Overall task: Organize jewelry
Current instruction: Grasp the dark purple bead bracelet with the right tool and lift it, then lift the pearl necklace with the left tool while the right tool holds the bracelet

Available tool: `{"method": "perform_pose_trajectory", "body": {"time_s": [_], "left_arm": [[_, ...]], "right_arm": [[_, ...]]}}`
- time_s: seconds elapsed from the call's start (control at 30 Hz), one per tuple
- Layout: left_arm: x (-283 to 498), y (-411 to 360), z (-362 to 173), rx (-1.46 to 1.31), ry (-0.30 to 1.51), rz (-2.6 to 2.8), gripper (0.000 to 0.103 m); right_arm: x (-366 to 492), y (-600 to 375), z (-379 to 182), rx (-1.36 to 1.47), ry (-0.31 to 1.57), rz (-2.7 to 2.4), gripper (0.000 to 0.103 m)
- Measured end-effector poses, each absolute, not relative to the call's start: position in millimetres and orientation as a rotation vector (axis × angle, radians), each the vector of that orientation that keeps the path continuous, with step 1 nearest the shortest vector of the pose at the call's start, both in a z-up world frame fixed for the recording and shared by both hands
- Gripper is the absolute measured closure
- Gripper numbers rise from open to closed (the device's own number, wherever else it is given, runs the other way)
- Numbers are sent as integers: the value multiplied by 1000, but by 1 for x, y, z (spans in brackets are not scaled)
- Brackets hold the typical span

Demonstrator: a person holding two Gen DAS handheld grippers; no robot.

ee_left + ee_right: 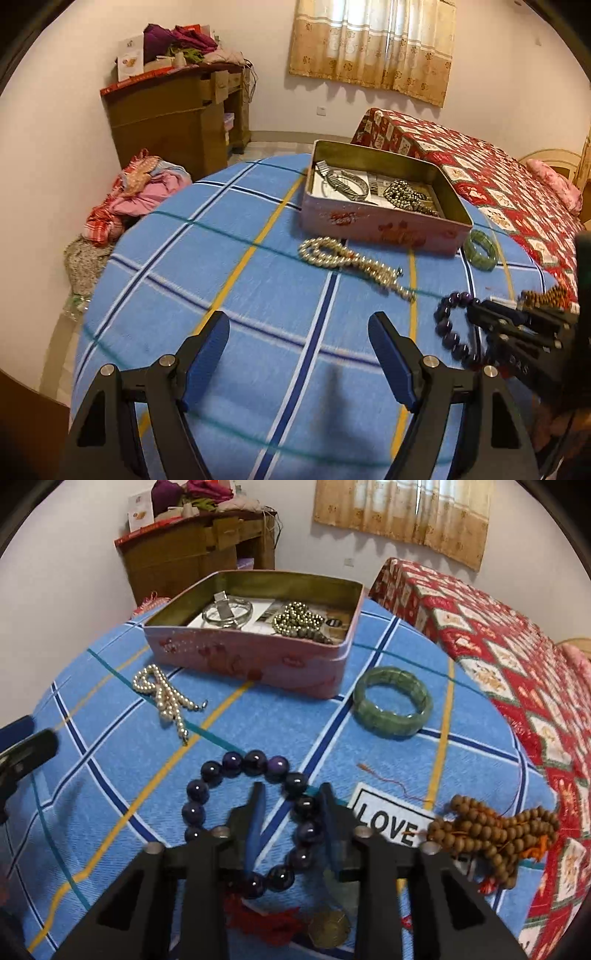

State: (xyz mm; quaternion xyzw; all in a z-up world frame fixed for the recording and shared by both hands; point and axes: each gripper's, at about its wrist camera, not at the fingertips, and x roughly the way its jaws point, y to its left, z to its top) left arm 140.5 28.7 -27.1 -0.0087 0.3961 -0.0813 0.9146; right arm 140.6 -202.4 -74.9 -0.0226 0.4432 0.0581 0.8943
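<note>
From the left wrist camera, the left gripper point(298, 354) hangs with its jaws spread wide over bare blue plaid bedsheet point(184, 280), holding nothing; ahead, a pearl necklace point(351, 264) lies just in front of the pink tin box point(380, 218), which already holds a metal watch band point(345, 182) and a dark bead string. From the right wrist camera, the right gripper point(291, 823) is partly open, its fingers straddling the right side of the purple bead bracelet point(255, 764) lying on the sheet, not yet clamped. The bracelet looks weighty, glossy and loosely strung, so pinching one bead squarely seems safest. A green jade bangle point(392, 700) and brown wooden prayer beads point(491, 834) lie nearby.
</note>
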Motion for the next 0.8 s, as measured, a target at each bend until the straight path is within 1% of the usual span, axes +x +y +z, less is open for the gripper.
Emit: {"method": "perform_pose_trajectory", "body": {"time_s": [0.13, 0.27, 0.4, 0.53, 0.57, 0.6, 0.63, 0.8], "left_arm": [[159, 16, -29, -43, 826, -197, 25], [177, 9, -31, -90, 842, -194, 25], [198, -4, -37, -135, 865, -172, 25], [213, -22, -46, -106, 889, -133, 26], [216, -25, -49, -103, 899, -120, 30], [220, -27, -53, -105, 914, -108, 48], [223, -28, -55, -100, 917, -87, 55], [225, -31, -55, -83, 894, -68, 67]], "right_arm": [[135, -210, -66, 41, 877, 137, 86], [122, -220, -44, 161, 765, 152, 86], [109, -217, -25, 191, 683, 155, 86], [103, -218, -11, 203, 628, 156, 86], [101, -218, -9, 199, 621, 157, 86], [99, -218, -7, 193, 612, 155, 86], [98, -218, -5, 188, 604, 154, 86], [92, -218, 2, 168, 569, 159, 86]]}}
